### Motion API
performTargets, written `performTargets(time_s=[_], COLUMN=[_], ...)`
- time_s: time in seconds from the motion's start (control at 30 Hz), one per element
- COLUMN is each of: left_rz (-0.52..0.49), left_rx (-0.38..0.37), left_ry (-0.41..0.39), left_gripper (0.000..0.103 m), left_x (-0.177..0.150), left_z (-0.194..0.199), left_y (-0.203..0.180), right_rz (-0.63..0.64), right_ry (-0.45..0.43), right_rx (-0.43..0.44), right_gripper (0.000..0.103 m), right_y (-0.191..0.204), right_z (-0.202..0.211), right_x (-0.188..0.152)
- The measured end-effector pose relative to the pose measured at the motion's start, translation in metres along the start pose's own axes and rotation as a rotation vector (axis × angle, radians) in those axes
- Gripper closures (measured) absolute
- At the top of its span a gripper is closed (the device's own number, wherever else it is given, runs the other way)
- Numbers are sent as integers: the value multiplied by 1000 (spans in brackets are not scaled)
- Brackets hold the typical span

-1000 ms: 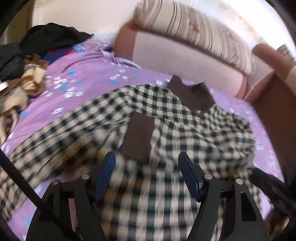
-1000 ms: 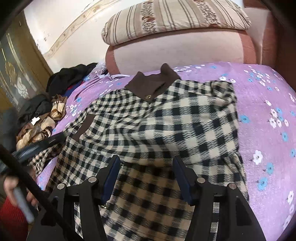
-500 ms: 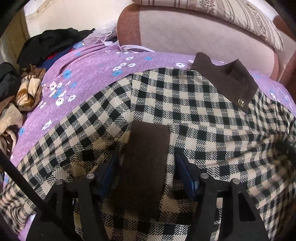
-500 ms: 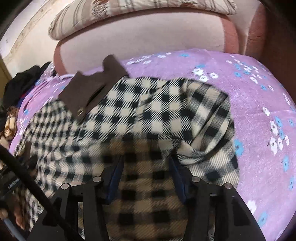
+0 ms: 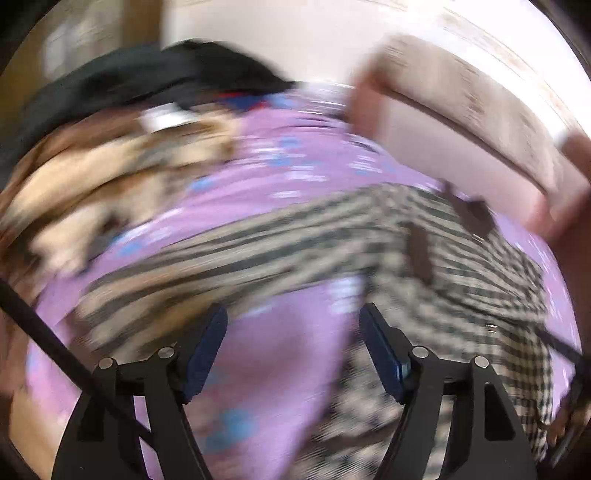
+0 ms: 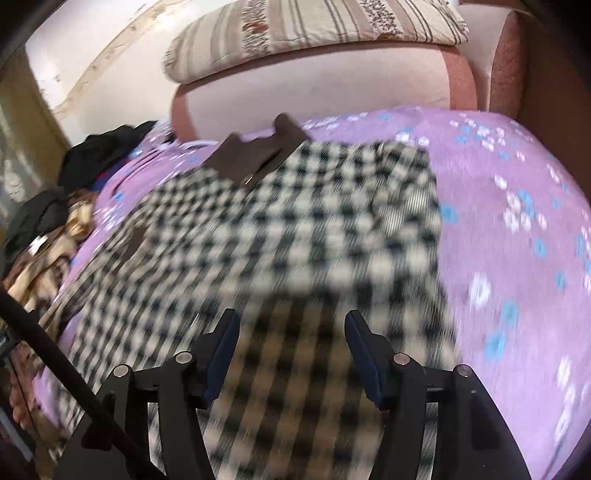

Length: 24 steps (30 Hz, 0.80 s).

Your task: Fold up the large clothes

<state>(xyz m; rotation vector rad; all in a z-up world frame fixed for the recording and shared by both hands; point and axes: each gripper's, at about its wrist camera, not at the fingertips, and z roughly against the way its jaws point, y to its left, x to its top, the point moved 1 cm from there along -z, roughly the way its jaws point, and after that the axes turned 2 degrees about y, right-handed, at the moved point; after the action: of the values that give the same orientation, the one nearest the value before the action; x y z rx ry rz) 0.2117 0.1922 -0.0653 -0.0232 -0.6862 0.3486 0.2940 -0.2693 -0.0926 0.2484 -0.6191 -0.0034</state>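
A black-and-cream checked shirt with a brown collar lies spread on a bed covered by a purple flowered sheet. The right gripper hovers over the shirt's lower part with its jaws apart and nothing between them. The left gripper is also spread wide and empty, above bare sheet just beside the shirt; one long sleeve stretches out to the left. Both views are smeared with motion blur.

The likely risk is a lopsided fold: if a gripper pinches only the top layer, or catches sheet along with cloth, the shirt may bunch or drag the bedding. The outstretched sleeve could trail loose.

A heap of tan and dark clothes sits at the bed's left edge, near the sleeve end, and could snag it. A striped pillow rests on the pink headboard beyond the collar.
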Motion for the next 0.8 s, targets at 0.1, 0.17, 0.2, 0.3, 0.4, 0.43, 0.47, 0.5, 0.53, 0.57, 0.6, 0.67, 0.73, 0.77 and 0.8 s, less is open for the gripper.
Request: performTargets(time_s=[0.1,0.17,0.2,0.3,0.4,0.43,0.47,0.5,0.53,0.57,0.6,0.67,0.73,0.77,0.8], left_rz=[129,218,269,389,477,496,502,500,497,496,486,446,410,371,345], left_rx=[83,113,116,42,-37,-56,-67,-79,-111,-127,-125,-78,-53,-31,-27], left_ry=[1,18,28,39,66,68,38,29,36,43,59,96,104,77,59], left_gripper=[29,29,29,27,26,21,17,17,17,23,32,91,92,92,92], left_x=[-16,-26,-31,-43,-47,-47,-44,-40,-35,-30,-24,-14,-4,4,10], left_z=[14,15,15,8,-9,-14,-14,-14,-17,-20,-24,-29,-28,-20,-15], left_y=[70,108,128,168,186,186,185,183,180,177,172,162,150,138,128], right_rz=[24,51,68,127,171,178,184,189,193,193,186,162,144,139,136], right_ry=[19,27,31,40,37,38,40,43,46,47,50,55,56,54,50], right_rx=[25,22,19,8,-3,-5,-6,-9,-15,-20,-24,-24,-18,-15,-12], right_gripper=[38,38,38,38,38,38,38,38,38,38,38,38,38,38,38], right_y=[14,24,29,47,62,65,68,70,72,72,71,66,61,59,57], right_z=[11,17,19,25,31,32,33,33,33,33,32,31,31,32,33], right_x=[-31,-47,-55,-72,-86,-88,-92,-94,-97,-99,-100,-102,-103,-103,-104])
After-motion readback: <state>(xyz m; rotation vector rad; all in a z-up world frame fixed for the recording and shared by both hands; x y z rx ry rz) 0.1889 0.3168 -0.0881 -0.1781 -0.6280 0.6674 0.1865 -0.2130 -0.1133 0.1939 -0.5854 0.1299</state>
